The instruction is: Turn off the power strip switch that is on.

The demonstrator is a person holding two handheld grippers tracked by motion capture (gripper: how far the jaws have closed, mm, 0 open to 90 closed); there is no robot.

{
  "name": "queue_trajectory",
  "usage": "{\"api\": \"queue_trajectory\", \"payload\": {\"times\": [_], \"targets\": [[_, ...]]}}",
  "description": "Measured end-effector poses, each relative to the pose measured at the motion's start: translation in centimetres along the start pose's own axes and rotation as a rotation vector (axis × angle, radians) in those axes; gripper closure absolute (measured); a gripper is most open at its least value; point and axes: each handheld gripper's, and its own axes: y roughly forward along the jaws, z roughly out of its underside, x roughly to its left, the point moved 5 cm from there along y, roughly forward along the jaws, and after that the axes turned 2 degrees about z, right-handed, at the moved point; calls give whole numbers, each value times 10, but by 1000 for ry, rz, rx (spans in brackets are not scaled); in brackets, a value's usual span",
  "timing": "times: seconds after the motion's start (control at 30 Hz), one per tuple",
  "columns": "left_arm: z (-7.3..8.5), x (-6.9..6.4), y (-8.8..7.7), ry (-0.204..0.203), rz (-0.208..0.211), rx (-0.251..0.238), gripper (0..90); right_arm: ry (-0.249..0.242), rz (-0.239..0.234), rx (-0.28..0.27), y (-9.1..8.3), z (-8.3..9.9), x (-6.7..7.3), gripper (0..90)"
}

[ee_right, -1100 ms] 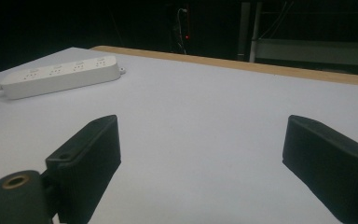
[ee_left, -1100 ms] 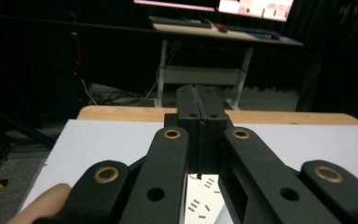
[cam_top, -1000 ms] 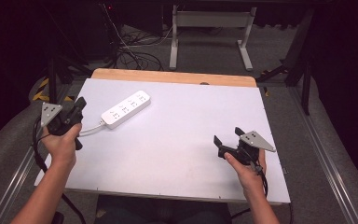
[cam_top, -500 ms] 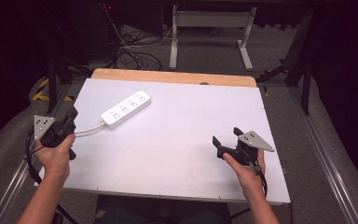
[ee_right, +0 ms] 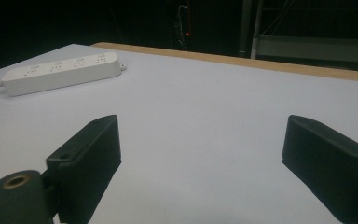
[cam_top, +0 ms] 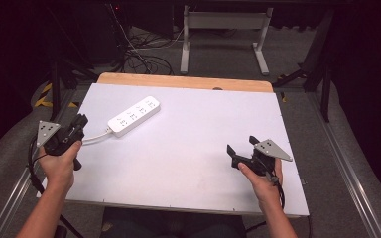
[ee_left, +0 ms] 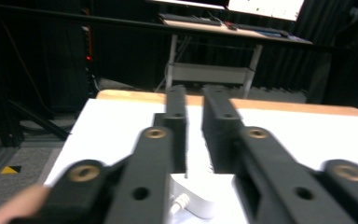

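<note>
A white power strip [cam_top: 134, 116] lies slantwise on the white table [cam_top: 193, 144], at its back left. Its white cable [cam_top: 95, 136] runs toward the left edge. My left gripper [cam_top: 81, 121] hovers at that edge, just behind the cable end, pointing at the strip. Its jaws have just been opening and stand a narrow gap apart [ee_left: 193, 126], with nothing between them. The strip's cable end [ee_left: 191, 203] shows below the jaws. My right gripper [cam_top: 241, 145] rests open near the table's front right, its jaws [ee_right: 200, 140] wide apart over bare tabletop. The strip [ee_right: 60, 72] lies far off at its left.
A wooden strip [cam_top: 183, 81] borders the table's far edge. Behind it stand a metal stand [cam_top: 223, 29] and loose cables on the floor [cam_top: 139, 54]. Metal rails run along both sides of the table.
The left hand has shifted slightly toward the near left, away from the strip's cable. The right hand has not moved.
</note>
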Motion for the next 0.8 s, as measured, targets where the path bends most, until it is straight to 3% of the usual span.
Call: {"api": "queue_trajectory", "payload": {"times": [0.13, 0.2, 0.27, 0.37, 0.47, 0.8], "targets": [[0, -5, 2, 29, 57, 24, 368, -5, 0, 2, 0, 0, 0, 119], [0, -5, 3, 27, 64, 25, 286, -7, -2, 2, 0, 0, 1, 119], [-1, -6, 3, 23, 69, 25, 268, -7, -2, 3, 0, 0, 1, 119], [0, -6, 4, 24, 72, 31, 149, -6, 0, 5, 1, 0, 1, 119], [1, -6, 4, 25, 74, 34, 101, -8, 0, 5, 1, 0, 1, 119], [3, -7, 6, 28, 75, 45, 57, -2, -1, 3, 0, 0, 0, 119]]}}
